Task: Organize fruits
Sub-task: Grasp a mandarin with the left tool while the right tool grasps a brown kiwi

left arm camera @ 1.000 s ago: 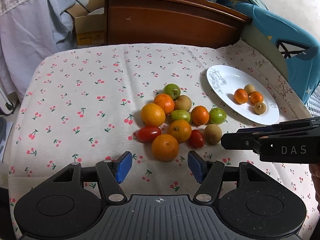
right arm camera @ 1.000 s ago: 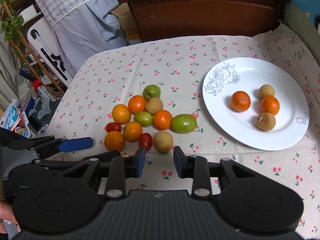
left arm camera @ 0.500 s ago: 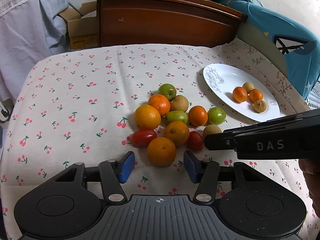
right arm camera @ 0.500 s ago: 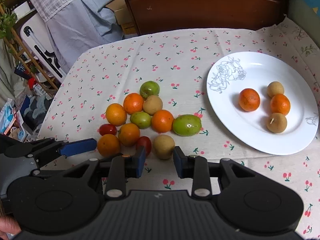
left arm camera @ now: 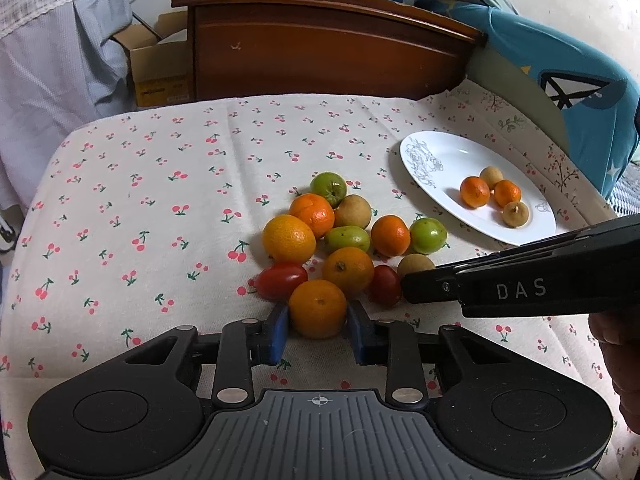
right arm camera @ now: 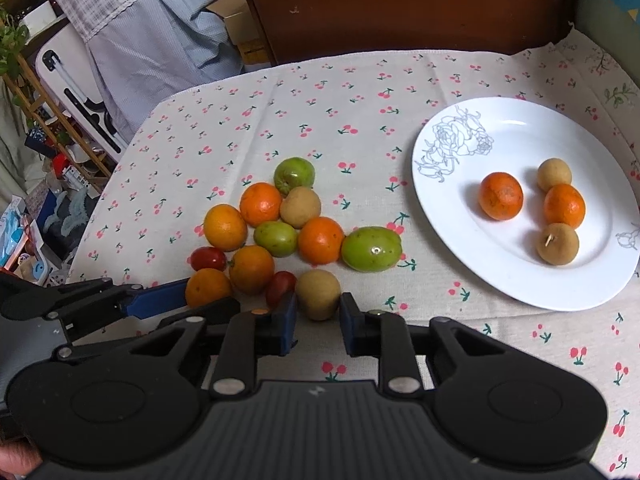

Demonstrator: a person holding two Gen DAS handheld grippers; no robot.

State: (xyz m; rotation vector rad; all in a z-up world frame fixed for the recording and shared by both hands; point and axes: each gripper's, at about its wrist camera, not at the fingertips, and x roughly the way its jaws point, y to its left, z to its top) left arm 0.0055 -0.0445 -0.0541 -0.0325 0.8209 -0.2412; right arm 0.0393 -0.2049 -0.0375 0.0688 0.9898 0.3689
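Cherry-printed cloth (left arm camera: 160, 208) covers the worktop, with a dark wooden headboard (left arm camera: 320, 44) behind it and a blue cushion (left arm camera: 560, 92) off to the right. Near the middle of the cloth lies a loose cluster of small fruit: oranges, green ones, brown ones and two red tomatoes. The left tool (left arm camera: 316, 330) has just been closing, and its blue pads now sit against both sides of the nearest orange (left arm camera: 317, 308), the one at the front edge of the cluster, which rests on the cloth. Just behind that orange are a red tomato (left arm camera: 281, 280) and another orange (left arm camera: 348, 270). The right tool (right arm camera: 318, 314) has also just been narrowing; its pads flank a brown fruit (right arm camera: 318, 294) at the near right of the cluster and look to be touching it on both sides, with the second red tomato (right arm camera: 280, 288) just beside its left pad. From the left camera the right tool shows as a black bar marked "DAS" reaching in from the right, a bit of hand (left arm camera: 618, 356) below it. A white oval plate (right arm camera: 460, 208) with a line-drawn rose stands apart to the right of the cluster, holding two oranges and two brown fruits grouped close together.
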